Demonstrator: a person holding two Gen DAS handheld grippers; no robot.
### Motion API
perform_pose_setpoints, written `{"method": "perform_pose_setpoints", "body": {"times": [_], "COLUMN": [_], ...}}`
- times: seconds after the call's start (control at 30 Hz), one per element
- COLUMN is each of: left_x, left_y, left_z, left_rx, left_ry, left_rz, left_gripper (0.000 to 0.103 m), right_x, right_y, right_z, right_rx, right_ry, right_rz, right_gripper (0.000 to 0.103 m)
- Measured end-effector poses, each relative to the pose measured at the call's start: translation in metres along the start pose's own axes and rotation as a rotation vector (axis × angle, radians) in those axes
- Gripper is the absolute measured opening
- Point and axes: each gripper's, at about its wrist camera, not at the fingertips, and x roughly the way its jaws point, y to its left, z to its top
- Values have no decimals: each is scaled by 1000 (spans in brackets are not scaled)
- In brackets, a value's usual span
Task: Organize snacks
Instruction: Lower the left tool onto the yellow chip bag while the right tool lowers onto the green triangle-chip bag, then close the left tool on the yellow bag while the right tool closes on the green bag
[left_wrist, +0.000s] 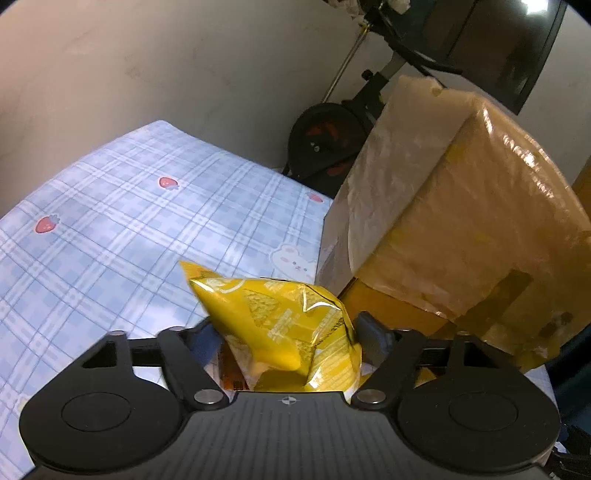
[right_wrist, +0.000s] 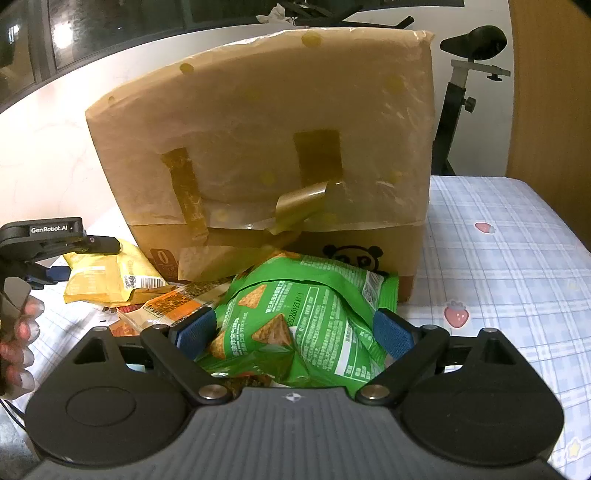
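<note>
left gripper (left_wrist: 284, 332) has its jaws around the yellow snack bag (left_wrist: 280, 325), just in front of the cardboard box (right_wrist: 258, 147). the bag bulges between the fingers; i cannot tell whether the pads actually press on it. right gripper (right_wrist: 291, 328) has its blue pads (right_wrist: 391, 332) either side of the green chip bag (right_wrist: 303, 317), also directly in front of the box; the pads look to touch the crumpled film, grip reads as closed on it.

risks, judged: both bags are puffy, slick film, so a pinch on a loose fold could slip out on lifting. squeezing harder may crush the chips or burst the bag. the green bag overlaps the orange packet (right_wrist: 173, 306), which could be dragged along.

surroundings: a loose tape strip (right_wrist: 303, 206) curls off the box's front face, just above the green bag; it could snag the film. more yellow packets (right_wrist: 107, 280) lie at the box's front left corner. the box looks taped shut on this face, no opening seen. checked blue cloth (left_wrist: 110, 221) under everything. exercise bike (left_wrist: 332, 147) behind the box.
</note>
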Motion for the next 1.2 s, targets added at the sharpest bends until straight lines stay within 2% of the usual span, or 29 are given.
{"method": "perform_pose_setpoints", "body": {"times": [0.03, 0.1, 0.3, 0.5, 0.57, 0.73, 0.9, 1.2], "left_x": [-4, -13, -39, -63, -66, -65, -64, -67], "left_y": [2, 4, 2, -6, -4, -5, -7, -8], "left_z": [0, -2, -11, -29, -32, -32, -33, -37], "left_rx": [-12, -20, 46, 104, 100, 102, 107, 113], "left_ry": [-7, -22, -66, -97, -100, -96, -94, -105], "left_rz": [-10, -32, -54, -86, -90, -74, -65, -63], "left_gripper": [65, 63, 60, 59, 59, 59, 59, 59], "right_x": [0, 0, -2, 0, 5, 14, 14, 15], "right_y": [0, -1, -6, -8, -10, -18, -20, -30], "right_z": [1, 2, 7, 13, 14, 6, 4, 2], "right_rx": [2, 12, 69, 81, 80, 129, 136, 243], "right_ry": [1, 2, -6, -18, -10, 9, 3, 36], "right_rz": [0, 2, 25, -8, -33, -13, -3, 21], "right_gripper": [94, 94, 94, 94, 96, 100, 101, 102]}}
